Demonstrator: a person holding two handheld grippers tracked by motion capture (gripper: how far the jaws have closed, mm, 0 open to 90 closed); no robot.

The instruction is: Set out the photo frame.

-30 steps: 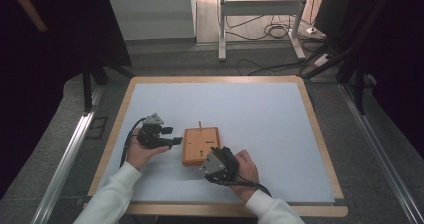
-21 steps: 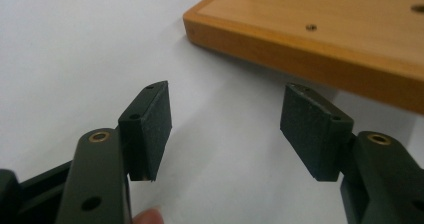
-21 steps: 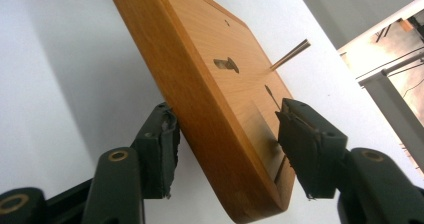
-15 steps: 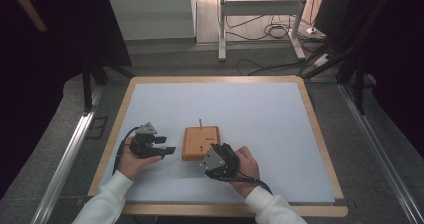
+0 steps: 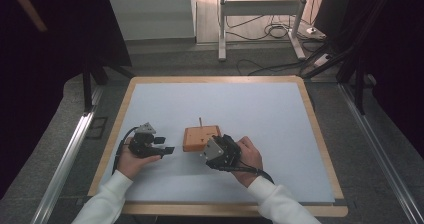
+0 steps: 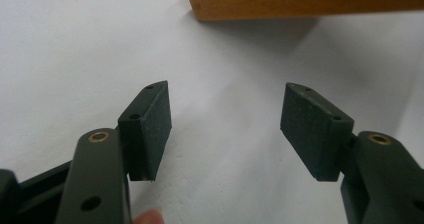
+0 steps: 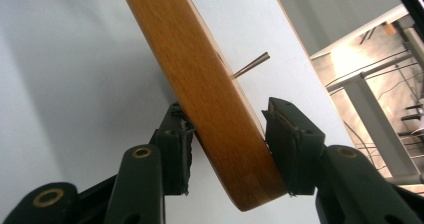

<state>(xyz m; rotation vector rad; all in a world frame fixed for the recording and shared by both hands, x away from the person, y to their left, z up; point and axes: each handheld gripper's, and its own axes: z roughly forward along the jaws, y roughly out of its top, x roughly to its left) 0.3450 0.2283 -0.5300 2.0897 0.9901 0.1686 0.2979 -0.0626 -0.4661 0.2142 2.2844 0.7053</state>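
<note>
A flat, square wooden block of orange-brown colour (image 5: 201, 138) is seen lying on the pale blue-grey table top (image 5: 260, 114), a little left of the middle and towards the near edge. A thin wooden peg (image 5: 200, 121) stands up from the far part of its upper face.

The right gripper (image 5: 216, 145) is held at the near right corner of the block. In the right gripper view the rounded corner of the block (image 7: 210, 109) is placed between the two black jaws — the left pad is pressed against one broad face and the right pad touches the other face, so the block is clamped by its thickness. The peg (image 7: 251, 64) is seen projecting from the block beyond the jaws.

The left gripper (image 5: 165, 145) is held just beside the left edge of the block, apart from it. In the left gripper view its jaws are spread wide, and nothing is gripped between them; only the bare table surface (image 6: 75, 44) is seen in the gap. The edge of the block (image 6: 305, 1) lies ahead of the jaws, near the top of that view — not touched by either pad (image 6: 155, 124).

Both hands are seen coming from the near side, in white sleeves (image 5: 107, 199). The table top is framed by a light wooden border (image 5: 320, 134).
</note>
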